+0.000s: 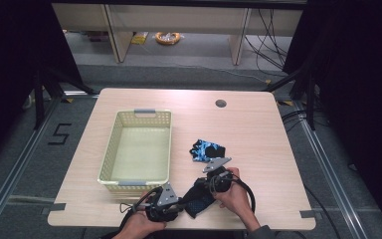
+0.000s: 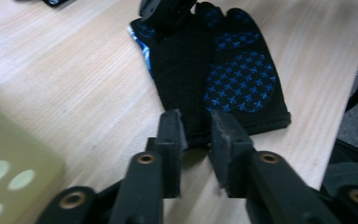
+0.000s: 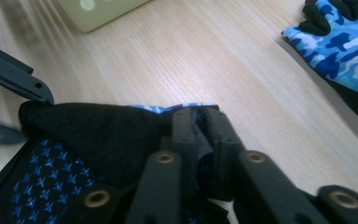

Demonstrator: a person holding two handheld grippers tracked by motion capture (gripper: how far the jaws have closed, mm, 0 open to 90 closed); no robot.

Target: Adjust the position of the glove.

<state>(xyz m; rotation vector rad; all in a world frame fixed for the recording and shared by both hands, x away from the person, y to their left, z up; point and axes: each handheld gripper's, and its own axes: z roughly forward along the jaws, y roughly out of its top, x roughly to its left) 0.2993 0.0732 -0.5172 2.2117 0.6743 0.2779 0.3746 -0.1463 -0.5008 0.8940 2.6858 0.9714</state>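
- Overhead, in the high view, a black glove [image 1: 197,199] lies palm-up near the table's [image 1: 258,134] front edge, between the left gripper [image 1: 178,204] and right gripper [image 1: 210,183]. A second, blue camouflage glove [image 1: 207,150] lies just beyond, right of the yellow basket [image 1: 138,147].
- Left gripper view: the jaws stand slightly apart at the black glove's [image 2: 219,74] cuff edge, nothing pinched.
- Right gripper view: the jaws are clamped together on a fold of the black glove [image 3: 98,135]; the camouflage glove [image 3: 340,42] lies apart at upper right.
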